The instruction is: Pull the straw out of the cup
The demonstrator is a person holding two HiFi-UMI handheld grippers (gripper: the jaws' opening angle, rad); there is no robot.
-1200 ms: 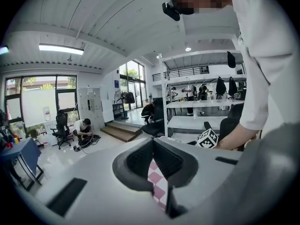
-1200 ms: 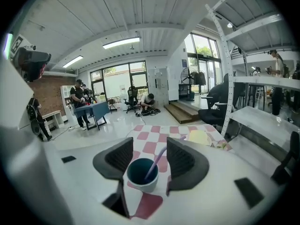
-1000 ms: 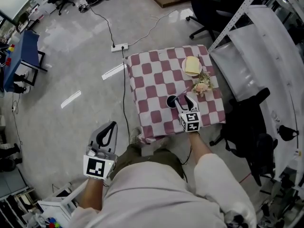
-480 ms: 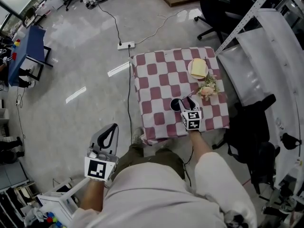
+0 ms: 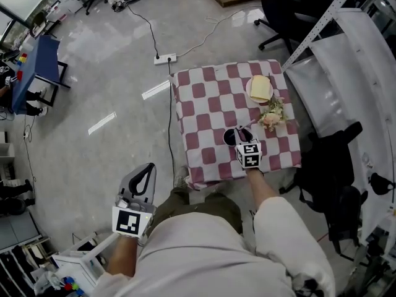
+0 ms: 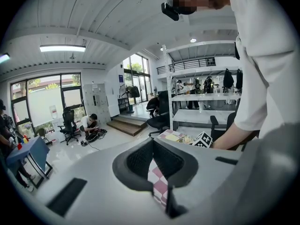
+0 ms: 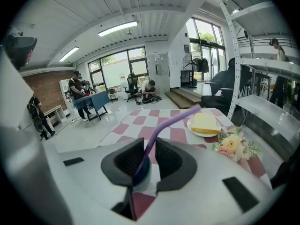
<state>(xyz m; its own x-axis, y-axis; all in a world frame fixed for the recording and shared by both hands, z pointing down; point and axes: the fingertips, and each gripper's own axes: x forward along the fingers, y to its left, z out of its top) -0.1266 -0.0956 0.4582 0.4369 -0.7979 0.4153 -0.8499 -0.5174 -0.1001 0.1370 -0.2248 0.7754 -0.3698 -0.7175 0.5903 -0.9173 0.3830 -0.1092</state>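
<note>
Grasp step: right gripper (image 7: 150,146) jaws are closing around the purple straw (image 7: 172,120), which is standing in the cup (image 7: 143,178), lower centre. Left gripper (image 6: 153,142) is idling, jaws together, empty. Next: pinching firmly, lifting upward.

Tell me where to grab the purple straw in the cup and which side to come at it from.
Grip the straw on its straight shaft, just above the cup and below the bend. Come from the table's near edge: the top bends away toward the plate, leaving the shaft open on this side. The right gripper is closing its jaws there, straw between them.
</note>
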